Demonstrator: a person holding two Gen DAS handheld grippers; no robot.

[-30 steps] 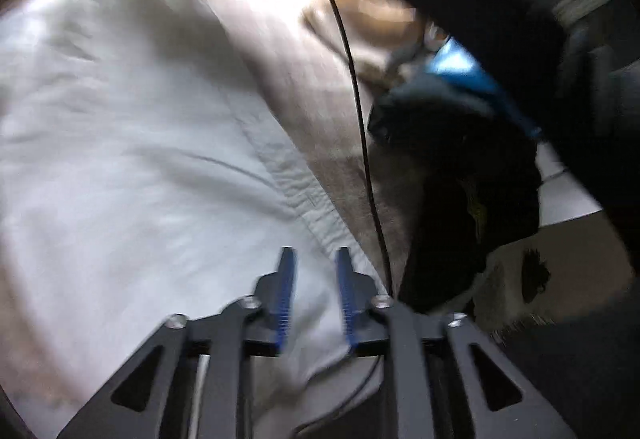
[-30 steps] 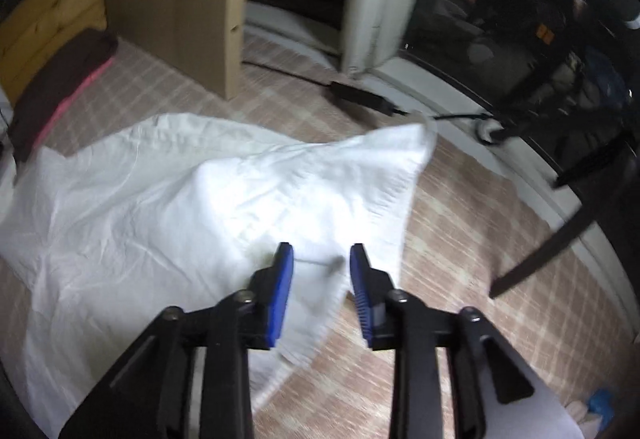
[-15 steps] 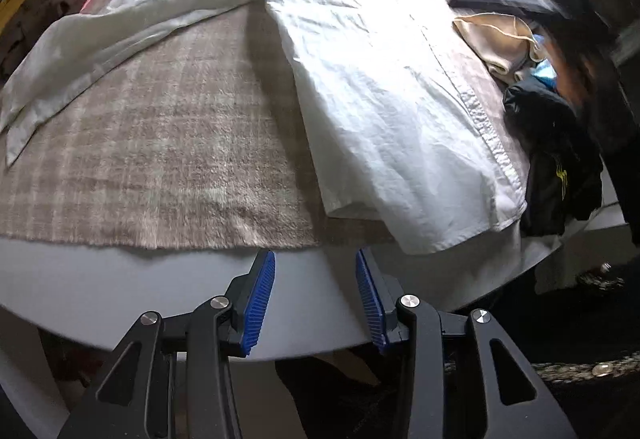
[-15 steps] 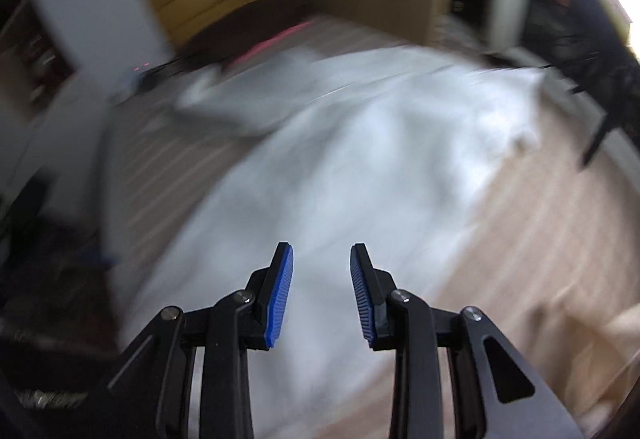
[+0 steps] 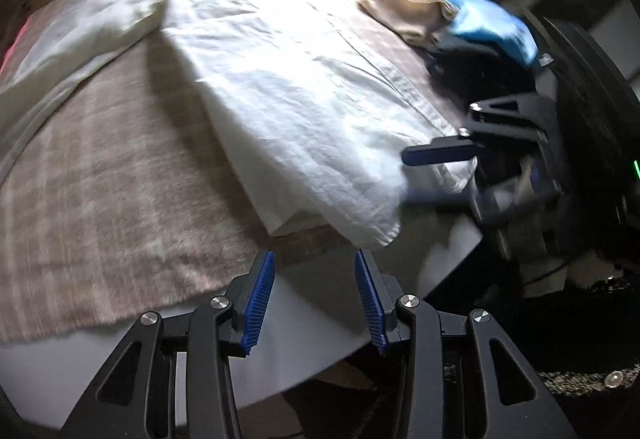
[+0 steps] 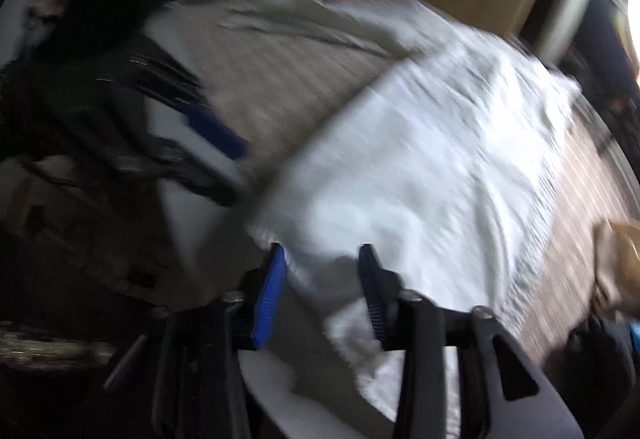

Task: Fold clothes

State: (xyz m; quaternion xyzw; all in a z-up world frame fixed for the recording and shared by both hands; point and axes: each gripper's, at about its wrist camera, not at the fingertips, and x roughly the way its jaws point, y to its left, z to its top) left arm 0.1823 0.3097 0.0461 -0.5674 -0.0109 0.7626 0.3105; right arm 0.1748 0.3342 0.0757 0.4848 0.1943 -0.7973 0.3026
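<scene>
In the left wrist view we see our left gripper parted and empty, no longer out over the bare table edge as half a second ago but closer in, with the folded white shirt just ahead of its pads on the checked cloth; our right gripper, which was not in this view then, now reaches in from the right onto the shirt's hem, below the tan garment, blue garment and black garment. In the blurred right wrist view the right gripper has just been closing, its pads apart around the shirt's near corner, where earlier it hung over the shirt's middle, and the left gripper sits off to its left. We cannot tell whether the cloth is pinched yet, and there are no containers in either view.
</scene>
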